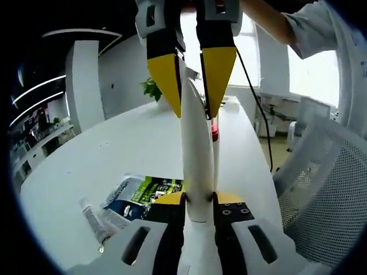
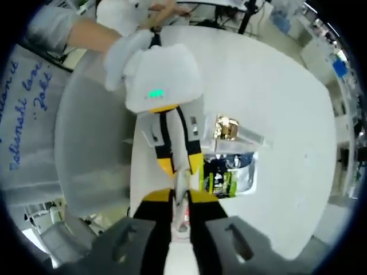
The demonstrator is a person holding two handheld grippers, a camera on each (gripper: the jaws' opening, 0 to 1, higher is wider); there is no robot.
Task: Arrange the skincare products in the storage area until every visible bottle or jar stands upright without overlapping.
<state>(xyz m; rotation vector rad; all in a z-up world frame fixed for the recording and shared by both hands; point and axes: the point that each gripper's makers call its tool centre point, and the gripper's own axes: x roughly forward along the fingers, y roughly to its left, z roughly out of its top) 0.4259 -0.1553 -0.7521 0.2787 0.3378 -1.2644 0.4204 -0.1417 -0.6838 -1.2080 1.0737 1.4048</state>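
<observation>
- In the left gripper view, the left gripper (image 1: pixel 199 200) has its yellow-tipped jaws clamped on a long white tube (image 1: pixel 196 154), which runs away from the camera above the white table (image 1: pixel 132 143).
- The right gripper (image 1: pixel 192 86) comes in from the top of that view, its yellow jaws closed on the far part of the same tube, so the tube is held at both ends and off the table.
- A thin item with a red cap (image 1: pixel 215 133) shows just beside the tube, partly hidden behind it.
- A dark sachet (image 1: pixel 143 195) with green and white print lies flat on the table, left of the tube.
- A small clear tube (image 1: pixel 94 220) lies flat near the sachet, towards the table's near edge.
- In the right gripper view, the right gripper (image 2: pixel 180 197) grips the tube's end (image 2: pixel 181 189), and the left gripper (image 2: pixel 179 166) meets it from above.
- There, the sachet (image 2: pixel 226 177) lies beside a clear box (image 2: pixel 241 140) holding something gold (image 2: pixel 226 127).
- A sleeve (image 1: pixel 309 28) shows at upper right.
</observation>
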